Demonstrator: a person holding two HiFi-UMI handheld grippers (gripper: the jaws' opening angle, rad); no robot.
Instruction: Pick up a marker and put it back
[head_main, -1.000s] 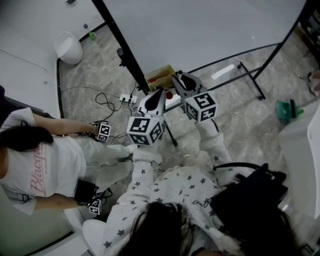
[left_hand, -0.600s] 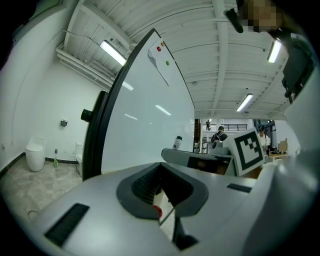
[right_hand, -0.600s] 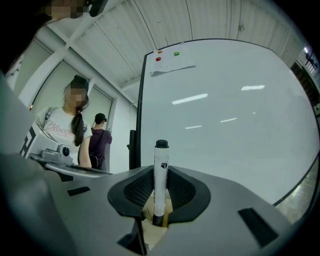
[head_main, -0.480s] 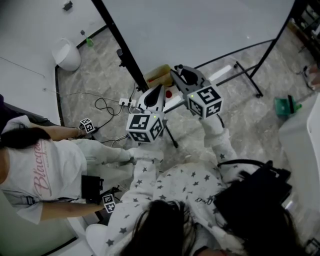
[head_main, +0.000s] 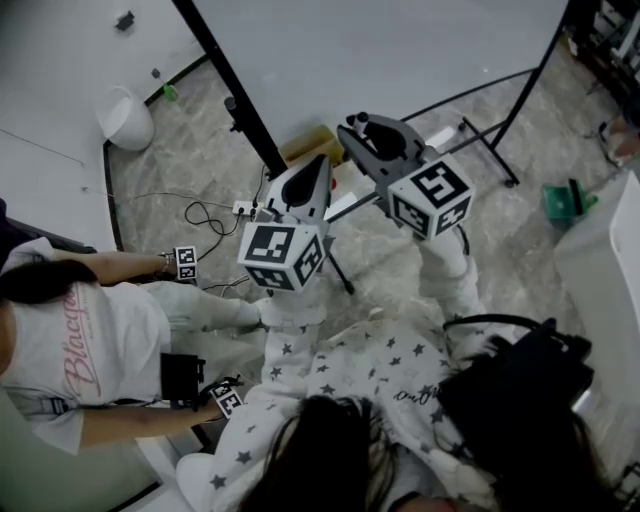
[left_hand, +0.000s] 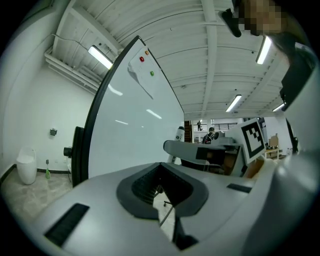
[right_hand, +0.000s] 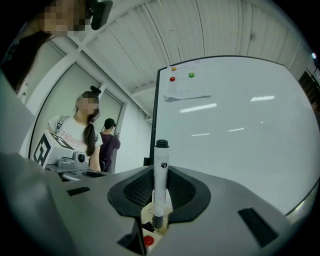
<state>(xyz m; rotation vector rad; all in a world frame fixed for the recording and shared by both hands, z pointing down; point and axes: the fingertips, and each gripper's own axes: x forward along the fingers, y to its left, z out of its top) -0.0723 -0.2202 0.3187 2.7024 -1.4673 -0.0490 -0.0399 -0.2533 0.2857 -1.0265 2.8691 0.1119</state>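
Marker is up and out: it stands upright in the right gripper, whose jaws are pinched on its white barrel, black cap on top. Through the gap below it you can see the tan box with a red cap inside. In the head view both hands have climbed in the last second. The right gripper has come up and swung a touch right, away from the box, and it now sits in front of the whiteboard. The left gripper has risen alongside it and carries nothing. In its own view the left gripper has its jaws slightly parted, with only floor showing between them. So the pick-up half looks done and the lift is clean, with no tilt in the marker. What's left, by my read, is the return, which means coming back down over the box and lining the marker up with it before letting go. The grip sits low on a slim barrel, so a knock against the box could swing it.
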